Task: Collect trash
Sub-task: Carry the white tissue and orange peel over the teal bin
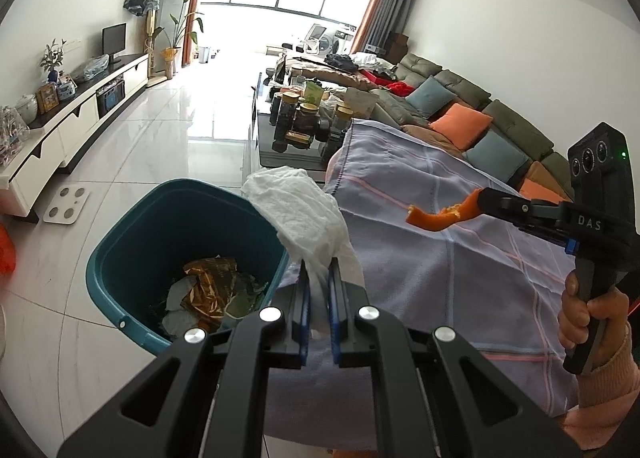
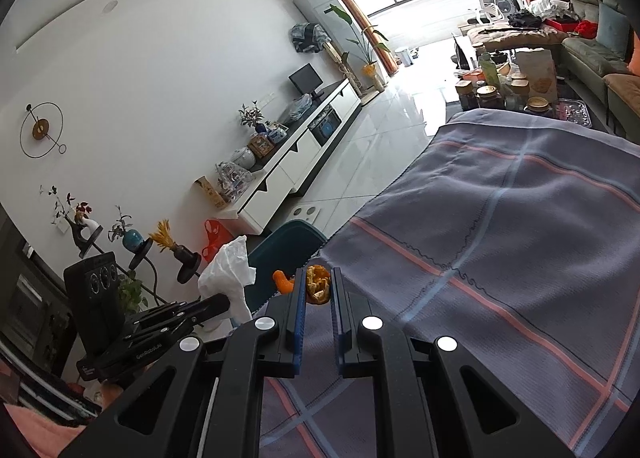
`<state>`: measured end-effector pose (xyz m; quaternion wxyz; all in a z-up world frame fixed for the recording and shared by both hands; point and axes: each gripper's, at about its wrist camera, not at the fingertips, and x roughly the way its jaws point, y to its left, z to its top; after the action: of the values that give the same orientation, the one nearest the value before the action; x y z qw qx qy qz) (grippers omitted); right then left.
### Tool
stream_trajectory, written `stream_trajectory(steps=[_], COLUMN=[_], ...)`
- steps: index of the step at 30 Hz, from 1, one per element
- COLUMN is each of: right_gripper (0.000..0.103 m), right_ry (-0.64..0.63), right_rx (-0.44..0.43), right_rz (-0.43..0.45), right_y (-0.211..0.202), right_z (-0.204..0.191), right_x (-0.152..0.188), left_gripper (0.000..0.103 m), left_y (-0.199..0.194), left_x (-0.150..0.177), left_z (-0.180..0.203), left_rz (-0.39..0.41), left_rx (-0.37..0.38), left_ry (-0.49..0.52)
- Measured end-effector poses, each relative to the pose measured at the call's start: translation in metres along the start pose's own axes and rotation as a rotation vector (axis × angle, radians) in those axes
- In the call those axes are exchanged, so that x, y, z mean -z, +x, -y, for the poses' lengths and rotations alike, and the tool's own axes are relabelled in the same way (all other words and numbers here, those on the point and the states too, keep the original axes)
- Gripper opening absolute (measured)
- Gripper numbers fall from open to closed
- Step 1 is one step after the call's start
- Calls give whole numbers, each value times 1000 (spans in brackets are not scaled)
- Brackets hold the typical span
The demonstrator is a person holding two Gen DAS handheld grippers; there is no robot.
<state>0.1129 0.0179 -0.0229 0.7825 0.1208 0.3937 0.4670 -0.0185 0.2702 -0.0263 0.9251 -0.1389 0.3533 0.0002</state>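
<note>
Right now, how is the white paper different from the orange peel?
The white tissue is big, soft and crumpled; the orange peel is small, curved and stiff. The tissue hangs by the bin's edge; the peel is over the cloth. Both are pinched in grippers: left gripper, right gripper.

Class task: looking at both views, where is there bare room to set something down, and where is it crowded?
Free: the checked cloth lies bare from its near edge to the jars. The floor tiles between the TV cabinet and the teal bin are open too. Crowded: the low table packed with jars, and the bin's bottom, littered with wrappers.
</note>
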Motion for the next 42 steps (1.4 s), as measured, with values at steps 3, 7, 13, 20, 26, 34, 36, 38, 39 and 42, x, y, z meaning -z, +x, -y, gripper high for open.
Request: stream_trajectory(steps=[3, 7, 13, 20, 26, 34, 36, 38, 39, 42], right_gripper=[12, 12, 12, 12, 12, 12, 12, 12, 12, 12], right_ry=[-5, -8, -11, -15, -18, -21, -21, -22, -22, -21], right_rx=[-4, -10, -19, -27, -34, -36, -37, -37, -37, -37], right_rz=[-4, -11, -21, -29, -39, -42, -42, -43, -45, -46], right_y=[3, 8, 14, 22, 29, 32, 32, 32, 33, 33], right_z=[-3, -5, -5, -8, -10, -12, -13, -12, -12, -13], right_x=[-1, 0, -1, -2, -3, -3, -3, -3, -3, -4], left_gripper=[9, 9, 9, 9, 9, 9, 9, 9, 9, 9], left_y=[0, -1, -3, -4, -2, -3, -2, -2, -2, -1], left_x=[0, -1, -2, -2, -1, -1, -1, -1, -1, -1], left_z=[-2, -6, -11, -17, -19, -26, -27, -28, -29, -30], left_rz=[2, 6, 11, 14, 13, 13, 13, 13, 12, 11], left_rx=[-6, -14, -28, -41, -49, -59, -61, -64, -64, -66], left_ry=[-6, -14, -23, -34, -42, -53, -56, -57, -58, -61])
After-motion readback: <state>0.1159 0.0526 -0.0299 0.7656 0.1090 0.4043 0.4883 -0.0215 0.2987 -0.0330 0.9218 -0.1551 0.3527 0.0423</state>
